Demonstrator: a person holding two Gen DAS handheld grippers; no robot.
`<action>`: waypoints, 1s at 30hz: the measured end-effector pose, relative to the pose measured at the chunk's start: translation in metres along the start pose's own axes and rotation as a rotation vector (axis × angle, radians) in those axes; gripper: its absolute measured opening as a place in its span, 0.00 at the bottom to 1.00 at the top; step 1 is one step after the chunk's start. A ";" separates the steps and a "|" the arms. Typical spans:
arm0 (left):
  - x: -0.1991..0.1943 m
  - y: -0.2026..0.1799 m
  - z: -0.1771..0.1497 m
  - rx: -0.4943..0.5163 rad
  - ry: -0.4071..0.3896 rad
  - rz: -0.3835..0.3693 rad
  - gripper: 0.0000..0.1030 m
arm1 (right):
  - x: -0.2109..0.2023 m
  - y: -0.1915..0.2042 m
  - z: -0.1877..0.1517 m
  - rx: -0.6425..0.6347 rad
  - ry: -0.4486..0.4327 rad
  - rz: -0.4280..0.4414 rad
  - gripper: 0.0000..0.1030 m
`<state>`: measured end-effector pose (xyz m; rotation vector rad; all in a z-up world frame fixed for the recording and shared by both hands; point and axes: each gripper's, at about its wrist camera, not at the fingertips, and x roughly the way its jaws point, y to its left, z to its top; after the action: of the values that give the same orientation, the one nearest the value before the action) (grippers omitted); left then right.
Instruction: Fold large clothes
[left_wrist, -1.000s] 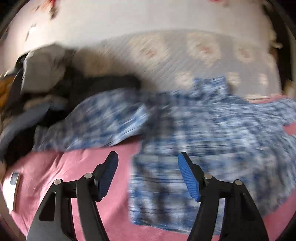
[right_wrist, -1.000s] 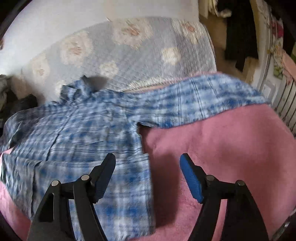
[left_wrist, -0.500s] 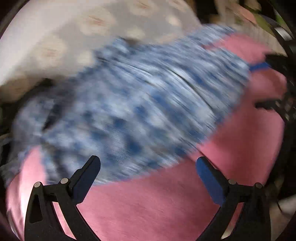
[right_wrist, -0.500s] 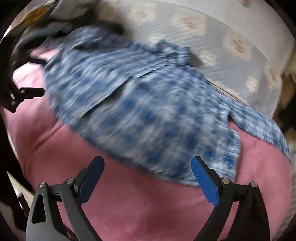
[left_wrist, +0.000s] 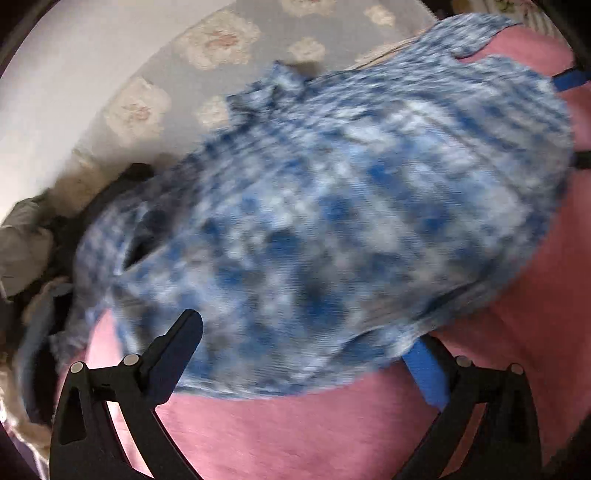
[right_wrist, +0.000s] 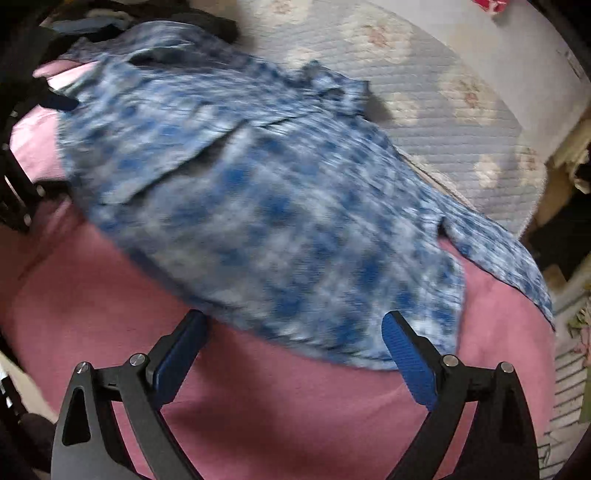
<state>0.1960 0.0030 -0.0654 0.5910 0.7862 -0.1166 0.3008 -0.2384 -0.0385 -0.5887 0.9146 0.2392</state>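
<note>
A blue and white plaid shirt (left_wrist: 332, 206) lies spread on a pink blanket (left_wrist: 295, 435), collar toward a quilt. My left gripper (left_wrist: 306, 354) stands wide open at the shirt's near hem, and the cloth edge lies between its fingers and covers the right fingertip. The pads do not press on it. In the right wrist view the same shirt (right_wrist: 277, 206) lies ahead, one sleeve running off to the right. My right gripper (right_wrist: 295, 332) is also wide open, astride the near hem and holding nothing. Each gripper shows at the other view's edge.
A grey quilt with pale flower patches (left_wrist: 221, 74) lies beyond the collar, below a white wall. A heap of dark and grey clothes (left_wrist: 29, 240) sits at the shirt's left side. Furniture and a white slatted object (right_wrist: 569, 369) stand at the right.
Both grippers opened wider, rolled, and came down closer to the shirt's near hem. The shirt now sits tilted in both views and fills more of them.
</note>
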 end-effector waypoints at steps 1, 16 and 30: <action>0.002 0.010 0.000 -0.032 0.017 -0.014 0.99 | 0.001 -0.006 -0.001 0.010 0.004 0.007 0.93; 0.028 0.076 -0.013 -0.128 0.047 -0.060 0.26 | 0.022 -0.022 -0.006 -0.123 -0.067 -0.229 0.33; -0.110 0.095 -0.032 -0.246 -0.121 0.042 0.02 | -0.093 -0.041 -0.019 0.053 -0.254 -0.163 0.03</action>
<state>0.1270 0.0869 0.0366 0.3637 0.6580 -0.0162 0.2499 -0.2786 0.0428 -0.5665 0.6227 0.1380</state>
